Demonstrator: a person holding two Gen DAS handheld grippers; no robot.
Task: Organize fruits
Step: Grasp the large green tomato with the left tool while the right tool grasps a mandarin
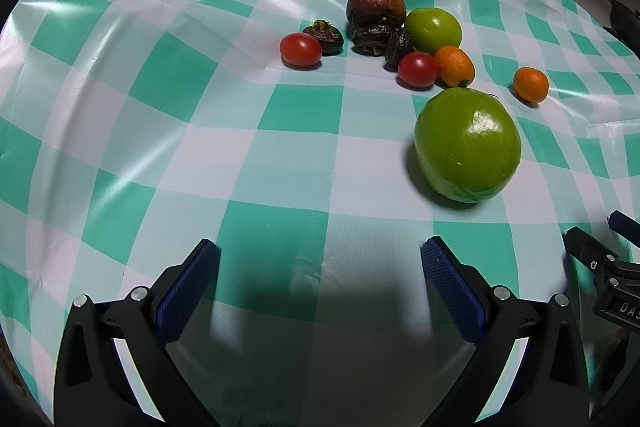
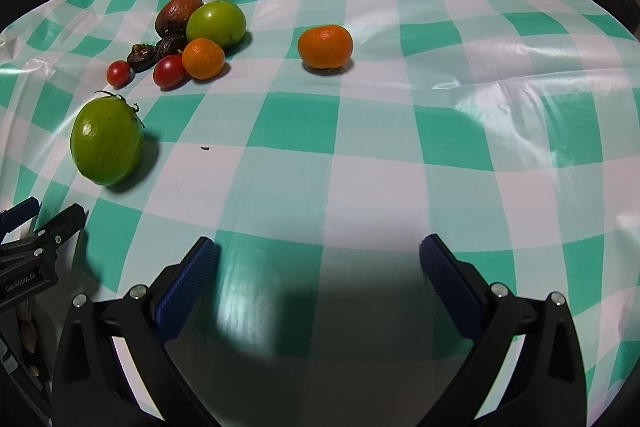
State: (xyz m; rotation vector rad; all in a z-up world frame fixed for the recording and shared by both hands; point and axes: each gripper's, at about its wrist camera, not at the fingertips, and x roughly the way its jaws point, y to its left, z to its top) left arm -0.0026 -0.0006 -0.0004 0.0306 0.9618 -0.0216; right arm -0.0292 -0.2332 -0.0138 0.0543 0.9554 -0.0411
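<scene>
Left gripper and right gripper are both hovering spread wide over the checked counter, holding nothing. Large green fruit is sitting alone nearest the left gripper. Behind it, a cluster of fruits is lying bunched together. One mandarin is sitting well apart.

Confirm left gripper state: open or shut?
Open. The left gripper has its blue pads spread wide apart with only checkered tablecloth between them.
</scene>
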